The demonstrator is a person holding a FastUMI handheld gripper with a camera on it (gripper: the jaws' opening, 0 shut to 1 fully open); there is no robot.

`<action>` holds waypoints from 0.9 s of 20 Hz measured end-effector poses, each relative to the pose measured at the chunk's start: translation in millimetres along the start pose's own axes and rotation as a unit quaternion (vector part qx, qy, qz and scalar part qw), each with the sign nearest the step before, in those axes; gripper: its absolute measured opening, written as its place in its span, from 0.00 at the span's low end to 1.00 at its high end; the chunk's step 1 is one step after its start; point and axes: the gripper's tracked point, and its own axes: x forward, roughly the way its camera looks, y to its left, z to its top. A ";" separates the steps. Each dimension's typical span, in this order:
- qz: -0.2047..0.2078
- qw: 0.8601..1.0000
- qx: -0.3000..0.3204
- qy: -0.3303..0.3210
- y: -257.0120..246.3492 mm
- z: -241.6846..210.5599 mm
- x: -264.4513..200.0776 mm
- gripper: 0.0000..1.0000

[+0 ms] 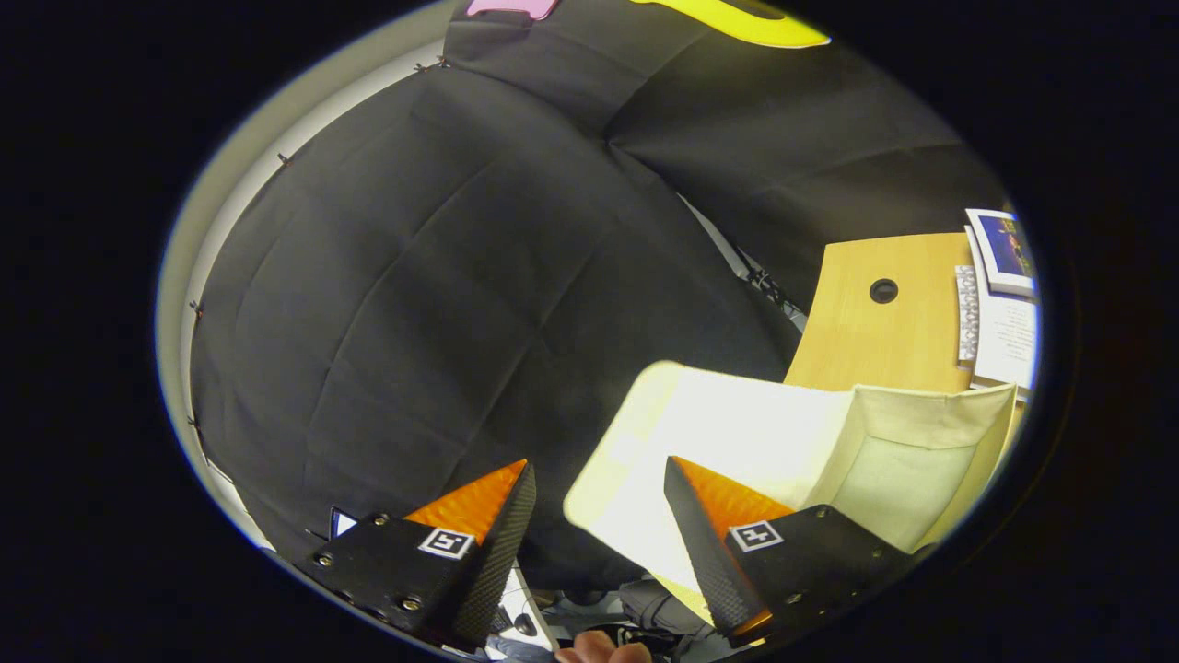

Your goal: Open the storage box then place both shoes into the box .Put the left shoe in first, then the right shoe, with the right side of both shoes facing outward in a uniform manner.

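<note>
Your gripper (597,479) is tilted and aimed mostly at the black cloth wall (442,304); its fingers stand apart with nothing between them, so the tongs are released. The storage box (884,460), cream fabric, sits just ahead of the right finger and partly behind it. Its pale lid flap (700,433) stands up and reaches into the gap between the fingertips without touching either, as far as you can tell. The box interior is in view beside the flap; no contents can be made out. Beyond the box lies a wooden desk (875,341) with a round cable hole (883,291), and printed booklets (1004,304) rest at its far end. A hand (603,652) shows below the fingers.
</note>
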 end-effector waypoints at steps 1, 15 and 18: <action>-0.007 1.000 -0.006 -0.001 -5.0 1.0 -6.2 0.87; -0.120 0.984 -0.121 -0.045 -68.5 -8.2 -151.4 0.96; -0.157 0.977 -0.132 -0.066 -88.5 -7.4 -183.2 0.96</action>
